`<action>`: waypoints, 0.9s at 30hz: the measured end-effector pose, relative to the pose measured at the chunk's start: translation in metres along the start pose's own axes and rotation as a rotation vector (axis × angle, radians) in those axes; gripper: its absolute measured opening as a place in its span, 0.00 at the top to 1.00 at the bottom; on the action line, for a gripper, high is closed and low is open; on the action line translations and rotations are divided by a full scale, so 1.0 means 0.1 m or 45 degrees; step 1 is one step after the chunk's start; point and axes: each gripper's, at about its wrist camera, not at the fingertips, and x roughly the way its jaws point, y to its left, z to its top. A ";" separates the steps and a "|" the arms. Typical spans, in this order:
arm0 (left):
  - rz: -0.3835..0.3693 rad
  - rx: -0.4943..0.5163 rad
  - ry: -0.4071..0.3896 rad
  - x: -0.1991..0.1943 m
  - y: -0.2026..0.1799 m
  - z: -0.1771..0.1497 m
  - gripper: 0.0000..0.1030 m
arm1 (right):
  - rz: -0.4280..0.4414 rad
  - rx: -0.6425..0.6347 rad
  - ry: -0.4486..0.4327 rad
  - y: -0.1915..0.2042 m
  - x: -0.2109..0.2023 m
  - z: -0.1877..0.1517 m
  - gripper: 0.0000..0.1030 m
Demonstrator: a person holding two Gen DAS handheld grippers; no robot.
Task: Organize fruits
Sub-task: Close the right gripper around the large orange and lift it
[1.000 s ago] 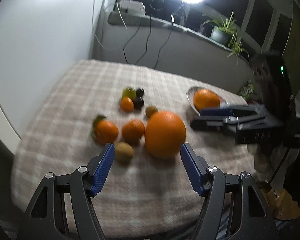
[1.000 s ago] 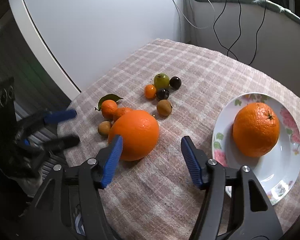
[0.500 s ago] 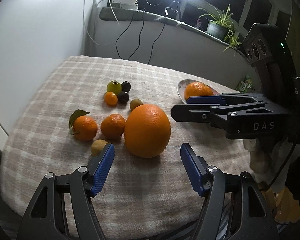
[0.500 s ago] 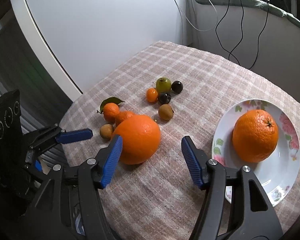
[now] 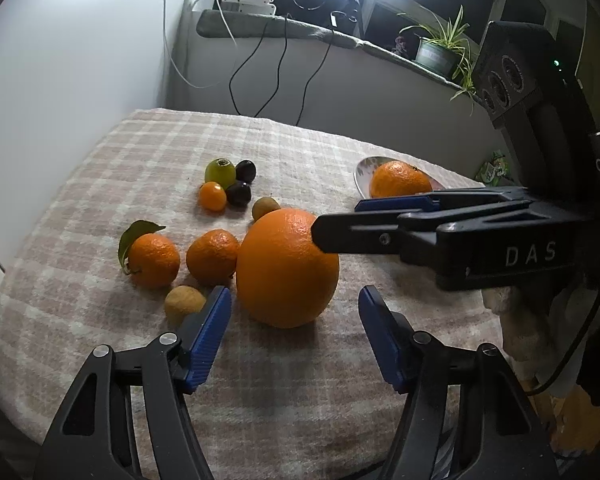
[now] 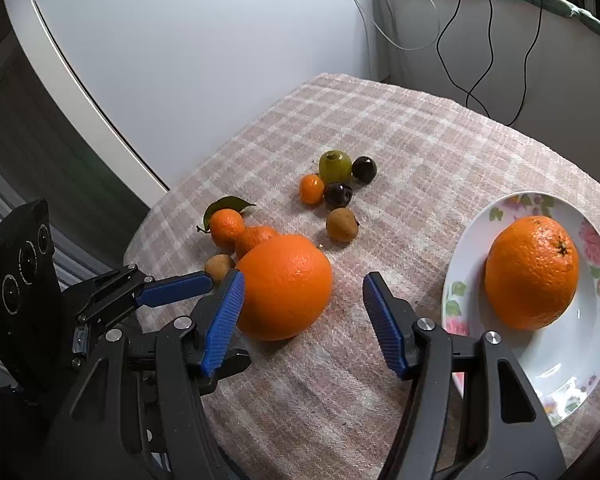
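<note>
Crowding big orange [image 5: 287, 267], tangerine [image 5: 212, 257], longan [image 5: 184, 304]

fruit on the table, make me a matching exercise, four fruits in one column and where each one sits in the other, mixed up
Column one:
1. big orange
2. second orange
3. green fruit
4. leafy mandarin

Column two:
A. on the flowered plate
B. far end of the small cluster, beside a dark fruit
C. on the cloth, nearest both hand-held grippers
D. left edge of the group, next to another mandarin

Pairs: 1-C, 2-A, 3-B, 4-D
</note>
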 end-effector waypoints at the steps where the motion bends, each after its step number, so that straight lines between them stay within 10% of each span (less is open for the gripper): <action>1: 0.002 0.003 -0.002 0.00 0.00 0.00 0.37 | 0.004 0.003 0.005 0.00 0.01 0.00 0.38; 27: 0.041 0.047 0.048 0.26 0.01 0.01 0.39 | 0.155 0.153 0.097 -0.12 0.26 0.00 0.35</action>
